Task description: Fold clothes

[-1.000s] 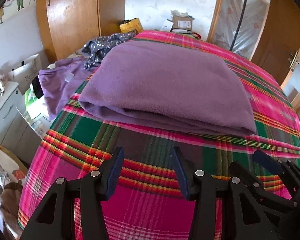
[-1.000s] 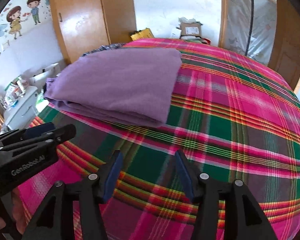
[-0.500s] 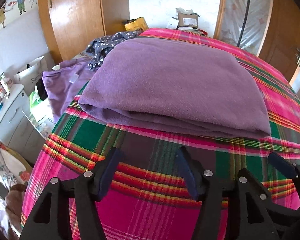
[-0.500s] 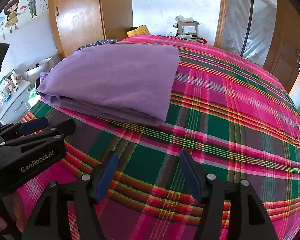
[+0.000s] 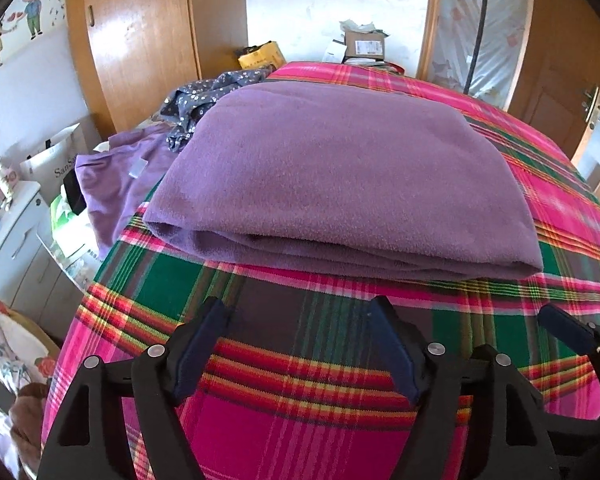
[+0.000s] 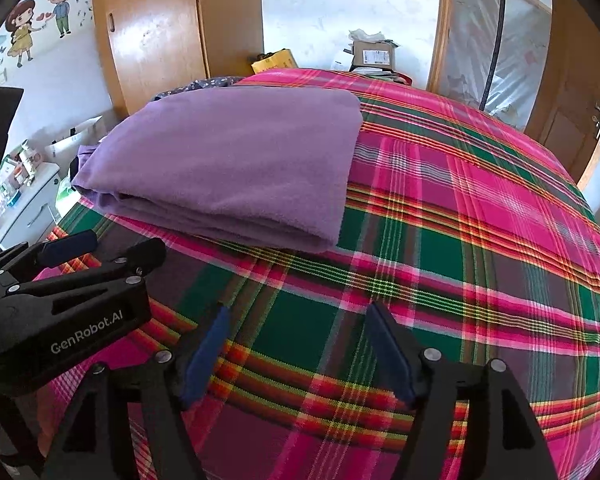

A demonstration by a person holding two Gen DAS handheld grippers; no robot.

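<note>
A folded purple fleece garment (image 5: 340, 176) lies flat on the pink and green plaid bed cover (image 5: 300, 408). It also shows in the right wrist view (image 6: 228, 168) at the left. My left gripper (image 5: 298, 328) is open and empty, just short of the garment's near folded edge. My right gripper (image 6: 296, 332) is open and empty over bare plaid, right of the garment's near corner. The left gripper shows beside it in the right wrist view (image 6: 100, 244). A second purple garment (image 5: 116, 176) and a dotted grey one (image 5: 208, 96) lie off the bed's far left edge.
Wooden wardrobe doors (image 5: 140, 40) stand behind the bed. Cardboard boxes (image 5: 364, 44) sit past the far edge. A white cabinet (image 5: 16, 232) and bags (image 5: 56, 160) stand left of the bed. A wooden door (image 5: 568, 76) is at the right.
Both grippers have moved a little closer to the folded garment and their jaws have opened slightly wider. The garment has not moved.
</note>
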